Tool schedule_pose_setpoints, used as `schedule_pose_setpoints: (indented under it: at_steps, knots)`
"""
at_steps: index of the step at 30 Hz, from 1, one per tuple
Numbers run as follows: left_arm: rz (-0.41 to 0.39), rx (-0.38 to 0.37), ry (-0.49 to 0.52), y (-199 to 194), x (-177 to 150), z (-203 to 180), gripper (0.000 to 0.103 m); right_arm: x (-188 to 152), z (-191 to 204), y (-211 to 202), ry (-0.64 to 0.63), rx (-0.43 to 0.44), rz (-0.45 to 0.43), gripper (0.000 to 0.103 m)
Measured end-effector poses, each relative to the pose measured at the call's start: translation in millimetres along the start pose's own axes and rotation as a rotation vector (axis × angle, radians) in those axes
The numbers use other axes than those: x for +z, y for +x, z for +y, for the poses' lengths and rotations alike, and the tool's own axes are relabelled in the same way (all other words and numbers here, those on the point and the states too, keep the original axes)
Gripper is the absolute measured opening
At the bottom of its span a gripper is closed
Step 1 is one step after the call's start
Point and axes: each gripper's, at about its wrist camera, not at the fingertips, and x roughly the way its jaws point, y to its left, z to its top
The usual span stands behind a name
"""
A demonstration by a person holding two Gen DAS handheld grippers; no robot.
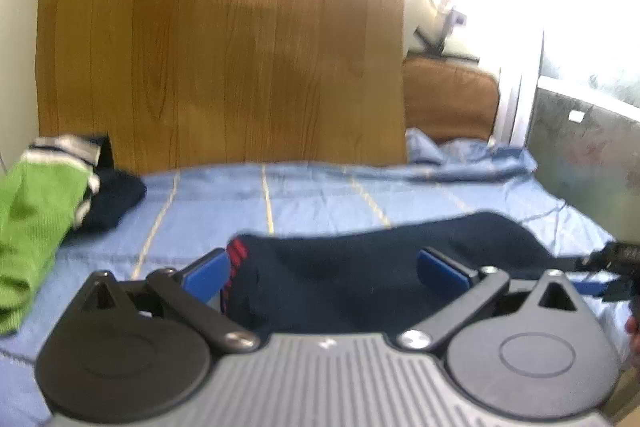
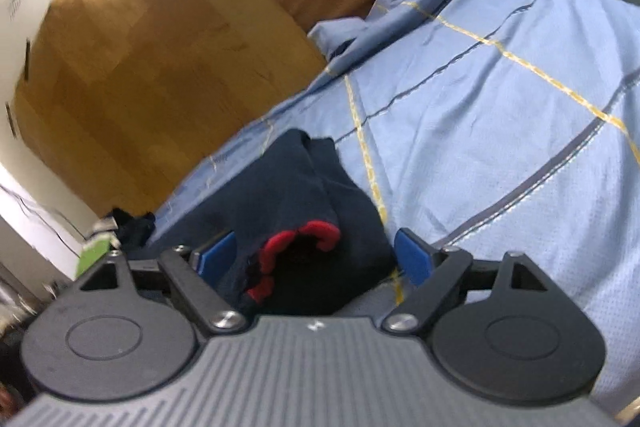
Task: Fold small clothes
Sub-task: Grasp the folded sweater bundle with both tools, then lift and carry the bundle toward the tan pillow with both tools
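pale blue bedsheet with thin yellow and grey grid lines (image 1: 304, 195) covers the work surface, backed by a large wood-grain panel (image 1: 224, 39) and a brown cushion (image 1: 448, 95) near a bright window. across the sheet lies a dark navy sock with a red-trimmed cuff (image 1: 380, 259), stretched out sideways in the left wrist view – its red-marked end sits beside the left-hand blue pad, the other end running off toward the right. the left gripper (image 1: 324, 267) stands spread as wide as it goes, blue pads well apart on either side of the sock and pressing on nothing. in the right wrist view the right gripper (image 2: 316, 255) is also spread wide, its blue pads flanking the sock's red-rimmed open cuff (image 2: 300, 247) without clamping it; the sock body runs away from the camera over the sheet. at the far left of the left view a bright green knitted garment with white and navy stripes (image 1: 32, 211) rests on the sheet, touching a small dark navy bundle of cloth (image 1: 116, 199). a crumpled fold of blue sheet (image 2: 400, 7) lies bunched against the cushion – well apart from the sock.
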Motion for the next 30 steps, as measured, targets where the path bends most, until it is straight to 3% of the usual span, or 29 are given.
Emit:
schedule_pose_setpoints:
  at_steps: [3, 7, 8, 9, 11, 12, 14, 16, 19, 21, 24, 27, 29, 30]
  knots:
    - [-0.016, -0.011, -0.016, 0.2, 0.4, 5.4, 0.103, 1.6, -5.6, 5.5, 0.017, 0.000, 0.037, 0.088]
    - [0.071, 0.002, -0.051, 26.0, 0.2, 14.8, 0.100, 9.4, -13.1, 11.1, 0.046, 0.031, 0.041, 0.089]
    - [0.107, 0.014, -0.059, 35.0, -0.5, 16.1, 0.083, 10.9, -13.9, 13.8, 0.050, 0.044, 0.040, 0.089]
    - [0.160, 0.011, -0.065, 46.7, -2.0, 18.6, 0.053, 12.2, -14.5, 18.1, 0.059, 0.056, 0.034, 0.088]
    - [0.292, -0.009, -0.078, 71.8, -6.7, 23.4, 0.029, 13.5, -10.0, 27.9, 0.062, 0.074, 0.045, 0.058]
    - [0.317, -0.003, -0.068, 78.9, -9.1, 23.6, 0.021, 13.6, -5.9, 34.7, 0.061, 0.059, 0.073, 0.037]
    - [0.317, 0.007, -0.018, 78.8, -8.3, 20.9, 0.021, 15.4, 6.5, 37.0, 0.065, 0.054, 0.074, 0.033]
    - [0.320, -0.019, -0.010, 75.6, -1.3, 24.6, 0.021, 22.1, 31.6, 27.5, 0.014, 0.113, 0.043, 0.029]
    - [0.272, -0.070, -0.110, 60.3, 20.9, 51.6, 0.029, 28.0, 105.3, 15.9, -0.202, 0.196, 0.012, 0.028]
    - [0.184, -0.064, -0.199, 42.9, 39.5, 79.4, 0.054, 17.9, 157.4, 20.1, -0.371, 0.242, 0.035, 0.029]
    - [0.069, -0.012, -0.267, 17.2, 55.8, 113.1, 0.062, -18.5, 228.3, 41.6, -0.640, 0.288, 0.111, 0.029]
    - [0.062, 0.016, -0.270, 13.8, 61.7, 127.5, 0.071, -69.5, 272.8, 82.2, -0.898, 0.275, 0.211, 0.029]
    - [0.079, 0.021, -0.265, 20.6, 59.2, 129.5, 0.073, -99.5, 280.5, 114.7, -0.973, 0.270, 0.308, 0.029]
    - [0.092, 0.022, -0.253, 25.6, 55.6, 126.3, 0.072, -115.3, 283.9, 121.2, -1.040, 0.270, 0.288, 0.029]
